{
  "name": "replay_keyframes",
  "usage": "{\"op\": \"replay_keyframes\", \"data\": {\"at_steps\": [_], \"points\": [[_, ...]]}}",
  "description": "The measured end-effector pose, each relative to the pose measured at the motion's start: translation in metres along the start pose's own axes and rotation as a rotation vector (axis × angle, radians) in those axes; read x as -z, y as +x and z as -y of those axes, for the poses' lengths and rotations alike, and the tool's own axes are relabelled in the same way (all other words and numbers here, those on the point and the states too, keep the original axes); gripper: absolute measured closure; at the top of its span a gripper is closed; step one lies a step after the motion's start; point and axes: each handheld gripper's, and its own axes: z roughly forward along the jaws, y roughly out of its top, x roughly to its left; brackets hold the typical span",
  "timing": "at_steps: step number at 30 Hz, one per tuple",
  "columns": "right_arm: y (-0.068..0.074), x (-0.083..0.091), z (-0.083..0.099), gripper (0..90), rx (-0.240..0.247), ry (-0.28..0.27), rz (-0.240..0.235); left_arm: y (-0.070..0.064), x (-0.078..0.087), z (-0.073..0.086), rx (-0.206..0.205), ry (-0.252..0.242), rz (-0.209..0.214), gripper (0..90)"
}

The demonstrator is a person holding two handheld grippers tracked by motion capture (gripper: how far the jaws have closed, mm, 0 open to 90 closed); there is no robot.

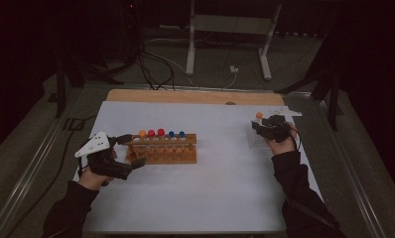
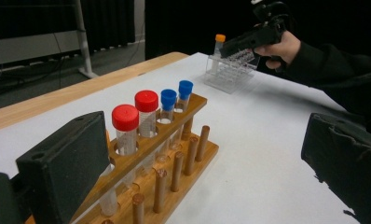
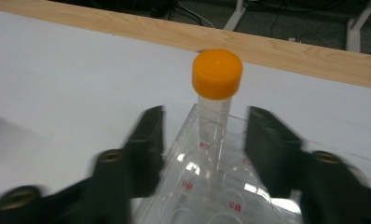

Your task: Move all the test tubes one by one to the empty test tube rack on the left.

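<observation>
From the high view I find my right tool [image 1: 265, 125] at the far right of the white bench [image 1: 225, 188], directly over the clear rack [image 1: 259, 141]. In the right gripper view its jaws stand spread, one on each side of the orange-capped tube [image 3: 215, 100], with open space between each jaw and the tube; neither touches it. The tube stands upright in a corner well of the clear rack [image 3: 207, 186], its cap above the jaw tips. Red well labels show on the rack's top plate. The jaws are blurred in that view.

My left tool [image 1: 131, 149] sits at the left end of the wooden rack [image 1: 165, 151], its jaws spread wide. In the high view one jaw lies along the rack's far side and the other at its near corner. In the left gripper view the left-hand jaw is close against the wooden rack [image 2: 174, 158]; I cannot tell whether it touches. The other jaw is well clear, over bare bench.

The wooden rack holds two red-capped tubes [image 2: 127, 128] and two blue-capped tubes [image 2: 168, 105] in a row, all upright. The high view shows a further orange-capped tube [image 1: 142, 134] at the row's left end. The two racks are well apart.
</observation>
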Motion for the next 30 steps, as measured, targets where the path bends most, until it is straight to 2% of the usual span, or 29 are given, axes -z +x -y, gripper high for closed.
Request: {"op": "replay_keyframes", "data": {"at_steps": [5,9,21,30], "points": [[0.000,-0.006,-0.002,65.2,-0.016,0.002,0.001,0.000,0.001,0.000,0.004,-0.002,0.000,1.6],[0.000,-0.007,-0.004,73.7,-0.015,0.000,0.028,0.000,0.001,0.000,0.006,-0.002,0.001,1.6],[0.002,0.007,-0.013,74.7,0.020,-0.035,0.036,0.000,0.000,0.000,0.006,0.000,0.003,1.6],[0.003,0.034,-0.025,74.7,0.037,-0.107,0.031,-0.001,0.000,-0.001,0.008,0.003,0.008,1.6]]}}
